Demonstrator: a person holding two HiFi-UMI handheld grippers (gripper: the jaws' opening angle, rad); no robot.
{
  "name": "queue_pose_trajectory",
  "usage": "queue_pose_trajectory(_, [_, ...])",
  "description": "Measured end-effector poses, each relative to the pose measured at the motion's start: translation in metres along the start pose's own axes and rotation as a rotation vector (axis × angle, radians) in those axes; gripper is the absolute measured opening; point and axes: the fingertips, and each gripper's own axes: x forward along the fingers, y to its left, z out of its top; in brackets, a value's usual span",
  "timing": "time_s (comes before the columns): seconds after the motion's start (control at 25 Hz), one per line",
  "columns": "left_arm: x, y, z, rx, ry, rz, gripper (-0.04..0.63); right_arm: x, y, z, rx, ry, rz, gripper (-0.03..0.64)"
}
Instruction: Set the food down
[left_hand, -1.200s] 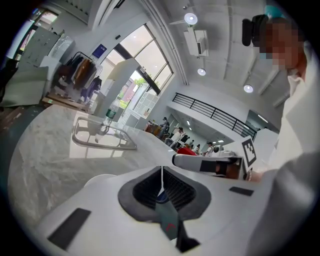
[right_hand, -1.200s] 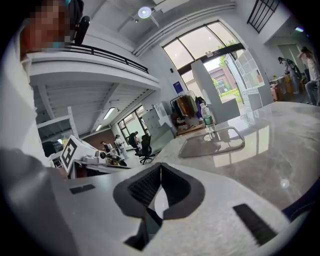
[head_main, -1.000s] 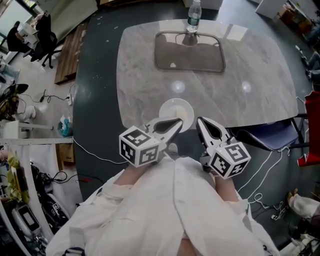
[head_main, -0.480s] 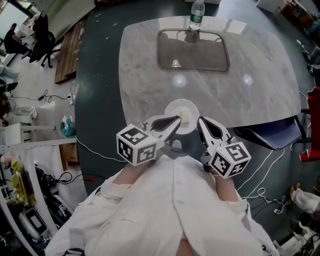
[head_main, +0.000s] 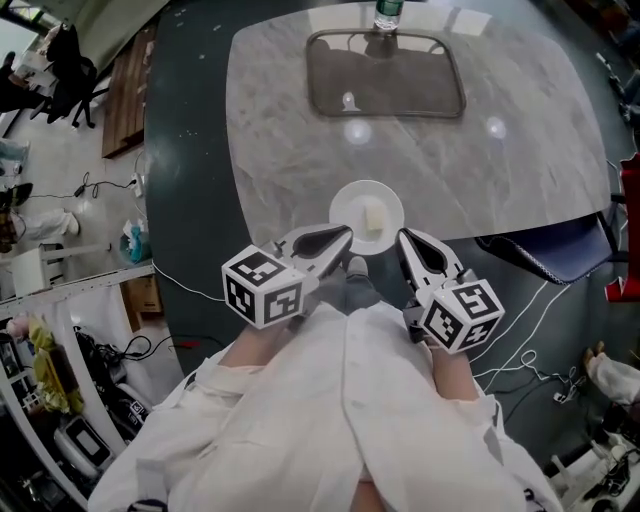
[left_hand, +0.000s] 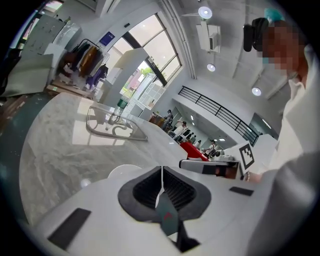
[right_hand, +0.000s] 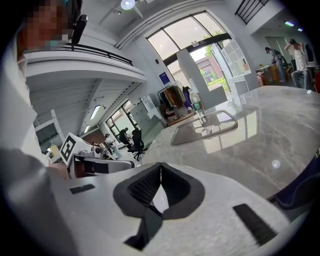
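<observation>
A grey marble table (head_main: 270, 150) is filling most of the head view, with a shallow rectangular tray (head_main: 400, 90) lying at its far side. The left gripper (head_main: 347, 232) and the right gripper (head_main: 402, 234) are pointing at the table's near edge, each showing its jaws clenched together on nothing, their tips flanking a round white plate (head_main: 346, 205) (whether either tip is touching the rim cannot be told). A water bottle (head_main: 387, 15) is standing at the tray's far rim, and the food (head_main: 375, 218), a small pale block, is resting on the plate just right of its centre.
</observation>
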Motion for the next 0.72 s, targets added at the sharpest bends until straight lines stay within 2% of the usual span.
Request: queue_pose_trajectory(0.72, [0.008,0.029,-0.065,-0.146,0.120,0.033,0.021,0.017,-0.008,-0.062,0.106,0.107,-0.032,0.003])
